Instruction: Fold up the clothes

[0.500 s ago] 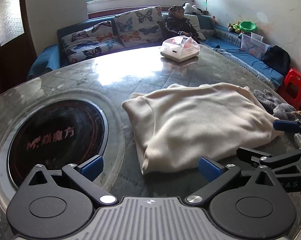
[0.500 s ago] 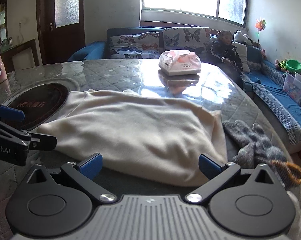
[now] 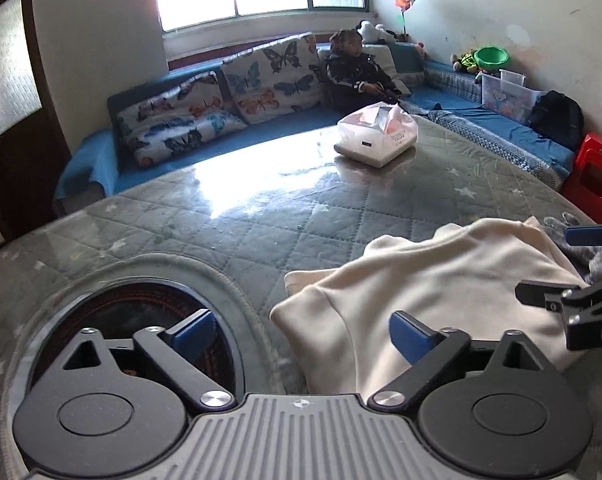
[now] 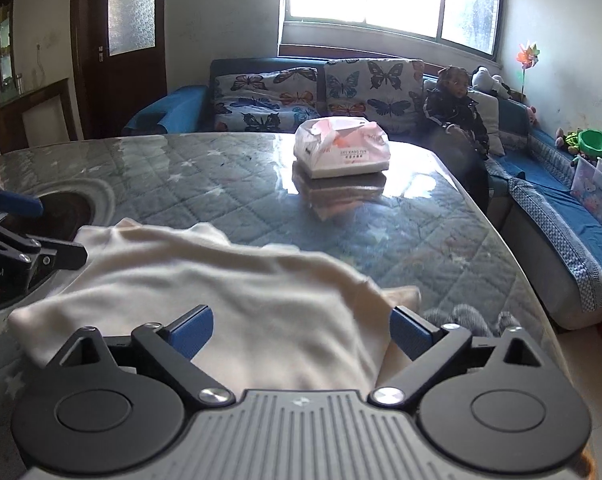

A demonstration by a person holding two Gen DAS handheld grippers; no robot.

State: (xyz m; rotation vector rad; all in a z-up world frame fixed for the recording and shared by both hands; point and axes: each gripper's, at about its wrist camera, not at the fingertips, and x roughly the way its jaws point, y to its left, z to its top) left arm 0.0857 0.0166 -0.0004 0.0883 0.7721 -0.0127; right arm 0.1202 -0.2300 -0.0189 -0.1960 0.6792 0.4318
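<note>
A folded cream garment (image 3: 441,292) lies on the quilted table; it also shows in the right wrist view (image 4: 205,292). My left gripper (image 3: 301,332) is open and empty, at the garment's left end, with its right finger over the cloth edge. My right gripper (image 4: 301,330) is open and empty, low over the garment's near right part. The right gripper also shows at the right edge of the left wrist view (image 3: 573,276), and the left gripper at the left edge of the right wrist view (image 4: 25,232). A grey knit garment (image 4: 469,318) lies by the cream one's right end.
A round dark hotplate (image 3: 149,312) is set into the table (image 3: 261,208) on the left. A tissue pack (image 4: 341,152) stands at the far middle. A sofa with butterfly cushions (image 3: 269,76) and a seated child (image 3: 353,72) lie beyond. A red stool (image 3: 593,168) stands right.
Both grippers have moved forward and lower toward the cream garment, which now sits closer and larger in both views. Both stay open.
</note>
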